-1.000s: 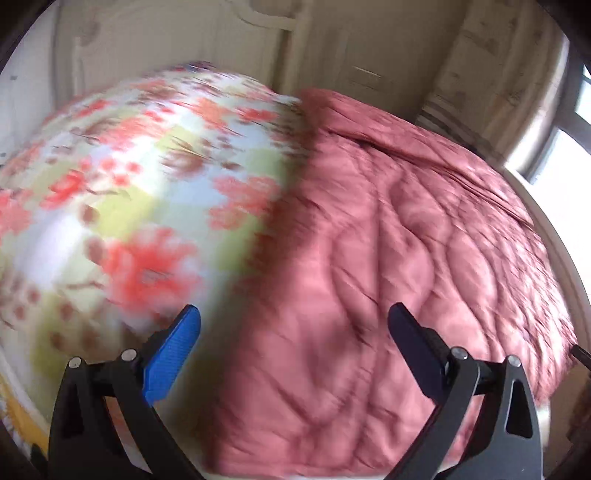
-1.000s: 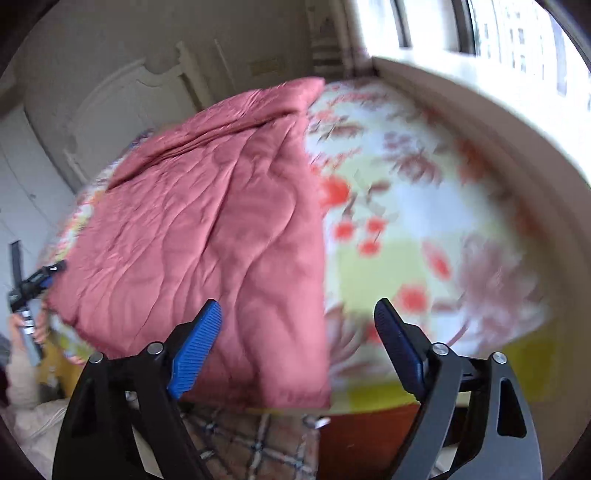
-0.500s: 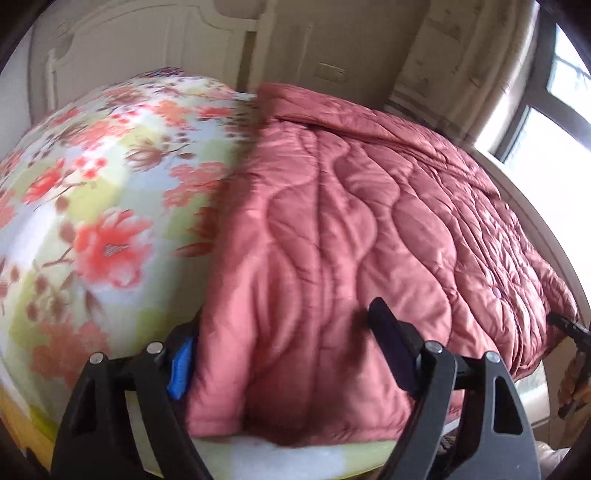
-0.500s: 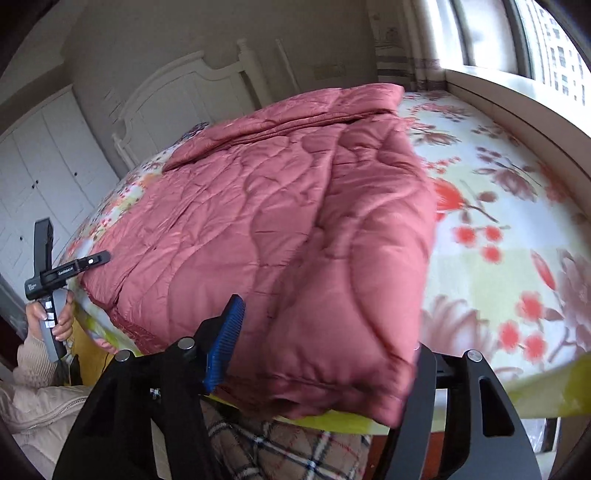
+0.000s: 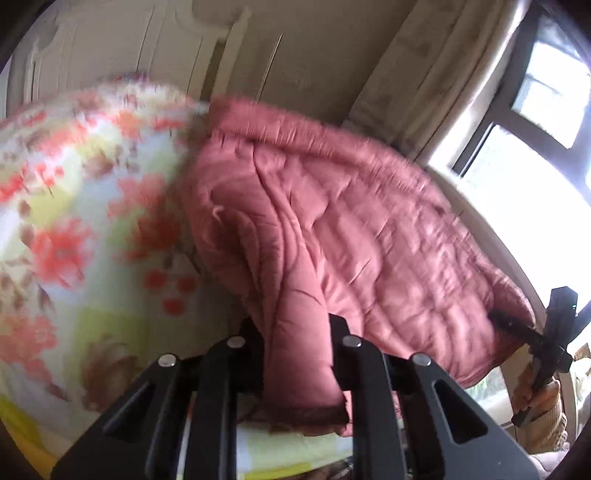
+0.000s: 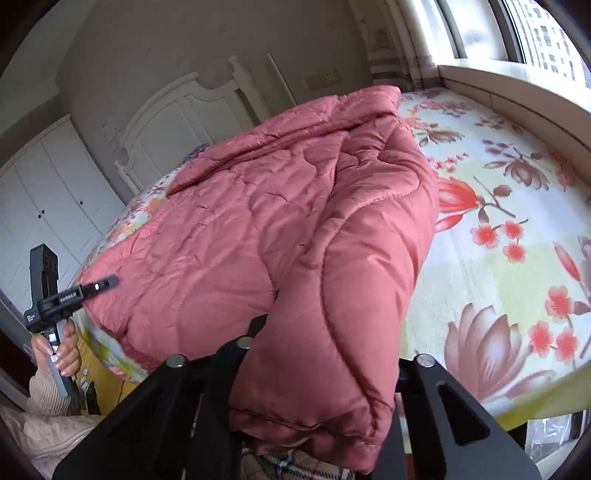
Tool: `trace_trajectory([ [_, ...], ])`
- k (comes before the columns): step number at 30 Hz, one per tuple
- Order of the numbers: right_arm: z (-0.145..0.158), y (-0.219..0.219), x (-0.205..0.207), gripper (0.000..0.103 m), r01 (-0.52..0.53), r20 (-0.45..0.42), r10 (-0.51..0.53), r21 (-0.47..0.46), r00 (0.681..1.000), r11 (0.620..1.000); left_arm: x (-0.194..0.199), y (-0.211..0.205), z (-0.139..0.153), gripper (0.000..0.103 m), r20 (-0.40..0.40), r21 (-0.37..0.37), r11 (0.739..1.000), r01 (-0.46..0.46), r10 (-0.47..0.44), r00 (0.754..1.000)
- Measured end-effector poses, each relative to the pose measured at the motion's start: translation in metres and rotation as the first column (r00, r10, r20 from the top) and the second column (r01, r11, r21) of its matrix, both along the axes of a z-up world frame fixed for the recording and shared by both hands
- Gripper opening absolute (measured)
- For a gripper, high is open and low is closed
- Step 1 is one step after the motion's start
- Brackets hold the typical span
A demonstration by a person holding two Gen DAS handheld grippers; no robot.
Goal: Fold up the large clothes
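A pink quilted comforter [image 6: 295,229] lies folded lengthwise along the middle of a bed covered by a floral sheet [image 6: 509,229], with its near end bunched and lifted at the foot of the bed. The left hand-held gripper [image 5: 295,332] is closed on one near corner of the comforter [image 5: 332,229], the fabric pinched between its two black fingers and hanging in a fold below them. The right hand-held gripper [image 6: 325,332] grips the other near corner, where a thick roll of the quilt fills the space between its fingers. In the right wrist view the left hand-held gripper [image 6: 99,284] shows from the side at the comforter's left edge, held by a hand [image 6: 59,347] in a beige sleeve; in the left wrist view the right hand-held gripper [image 5: 509,321] shows likewise at the right edge. A white headboard [image 6: 177,122] stands at the far end, a white wardrobe [image 6: 48,199] on the left and a window [image 6: 543,33] on the right. The left wrist view is blurred.
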State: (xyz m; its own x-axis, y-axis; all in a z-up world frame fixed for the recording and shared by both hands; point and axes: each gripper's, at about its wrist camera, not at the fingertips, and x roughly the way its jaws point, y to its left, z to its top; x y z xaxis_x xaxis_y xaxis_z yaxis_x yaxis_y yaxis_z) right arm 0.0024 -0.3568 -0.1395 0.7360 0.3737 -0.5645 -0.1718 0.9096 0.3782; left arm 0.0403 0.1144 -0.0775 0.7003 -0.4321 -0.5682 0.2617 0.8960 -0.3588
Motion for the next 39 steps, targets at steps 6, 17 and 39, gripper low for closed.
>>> trace_trajectory([
  [6, 0.074, -0.011, -0.076, 0.015, -0.166, 0.186, 0.151, 0.068, 0.971, 0.984, -0.096, 0.046, 0.073, 0.016, 0.218, -0.199, 0.976, 0.090, -0.045, 0.975],
  [17, 0.202, 0.004, -0.127, 0.016, -0.212, 0.413, 0.200, -0.018, 0.888, 0.977, -0.101, 0.080, 0.144, 0.025, 0.288, -0.282, 0.951, 0.129, -0.044, 0.957],
  [39, 0.067, -0.066, 0.133, 0.086, -0.080, -0.025, 0.115, 0.571, 0.993, 0.817, 0.102, 0.082, 0.048, 0.098, -0.006, -0.503, 0.863, 0.045, -0.056, 0.998],
])
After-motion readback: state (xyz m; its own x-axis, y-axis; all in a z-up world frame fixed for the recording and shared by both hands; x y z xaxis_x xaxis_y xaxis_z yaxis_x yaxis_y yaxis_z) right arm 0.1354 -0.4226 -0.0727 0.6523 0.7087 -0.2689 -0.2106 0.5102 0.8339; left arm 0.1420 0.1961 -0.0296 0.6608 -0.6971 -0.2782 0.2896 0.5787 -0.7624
